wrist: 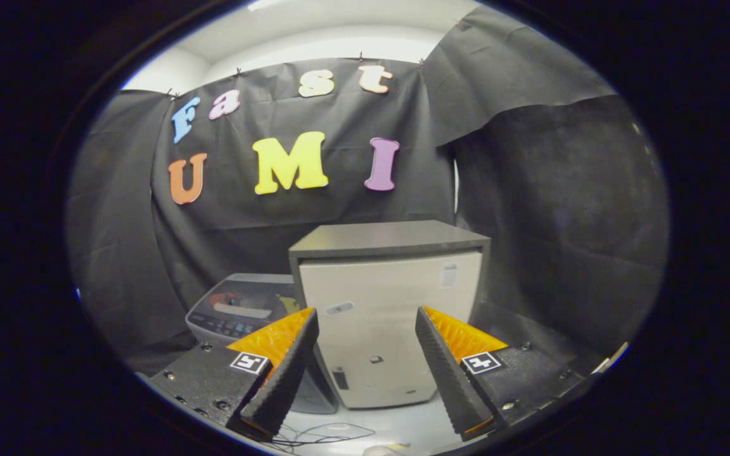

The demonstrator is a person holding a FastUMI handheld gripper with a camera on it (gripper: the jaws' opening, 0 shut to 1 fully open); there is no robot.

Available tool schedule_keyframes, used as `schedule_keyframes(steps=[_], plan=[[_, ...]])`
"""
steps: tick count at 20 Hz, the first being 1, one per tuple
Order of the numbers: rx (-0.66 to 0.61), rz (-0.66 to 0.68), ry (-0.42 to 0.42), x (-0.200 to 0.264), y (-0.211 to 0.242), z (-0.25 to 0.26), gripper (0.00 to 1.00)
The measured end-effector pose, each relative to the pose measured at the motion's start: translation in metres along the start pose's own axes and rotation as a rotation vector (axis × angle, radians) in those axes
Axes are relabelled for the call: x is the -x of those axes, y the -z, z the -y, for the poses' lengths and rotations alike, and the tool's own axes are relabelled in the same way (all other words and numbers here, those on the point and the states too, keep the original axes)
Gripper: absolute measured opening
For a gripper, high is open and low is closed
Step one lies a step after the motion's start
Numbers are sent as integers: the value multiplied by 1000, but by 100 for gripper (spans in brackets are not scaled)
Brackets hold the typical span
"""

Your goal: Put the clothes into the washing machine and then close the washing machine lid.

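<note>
- Gripper (367, 380) fingers spread apart, nothing between them
- Pale cabinet (385, 316) with dark top straight ahead, beyond the fingers
- Washing machine (241, 310) left of cabinet, touching or just beside it, lid down
- Thin cable (327, 434) on white surface (416, 421) below the fingers

A cabinet (390, 316) stands on the floor (403, 418) straight ahead of the gripper (365, 342), well beyond its jaws, which stand wide apart with nothing between them. The washing machine (238, 310) sits low to the left of the cabinet, just beside it and partly hidden behind the left finger; its top panel faces up. The booth wall (561, 221) closes in behind both and wraps round on the right. A thin cable (327, 434) lies on the floor near the fingers, in front of the cabinet.
</note>
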State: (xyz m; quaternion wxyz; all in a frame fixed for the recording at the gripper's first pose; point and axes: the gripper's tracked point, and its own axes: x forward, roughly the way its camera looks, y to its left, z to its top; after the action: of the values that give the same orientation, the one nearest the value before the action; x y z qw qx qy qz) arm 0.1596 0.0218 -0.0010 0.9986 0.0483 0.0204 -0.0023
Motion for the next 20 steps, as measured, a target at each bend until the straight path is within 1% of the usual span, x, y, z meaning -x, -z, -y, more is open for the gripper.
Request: schedule_keyframes(steps=[3, 5, 7, 14, 17, 20], plan=[[15, -18, 18, 32, 25, 32, 96], [18, -23, 32, 55, 39, 45, 96], [24, -38, 25, 67, 46, 54, 96], [78, -56, -10, 92, 62, 76, 96], [63, -53, -21, 97, 60, 78, 96], [82, -47, -42, 103, 58, 76, 96]])
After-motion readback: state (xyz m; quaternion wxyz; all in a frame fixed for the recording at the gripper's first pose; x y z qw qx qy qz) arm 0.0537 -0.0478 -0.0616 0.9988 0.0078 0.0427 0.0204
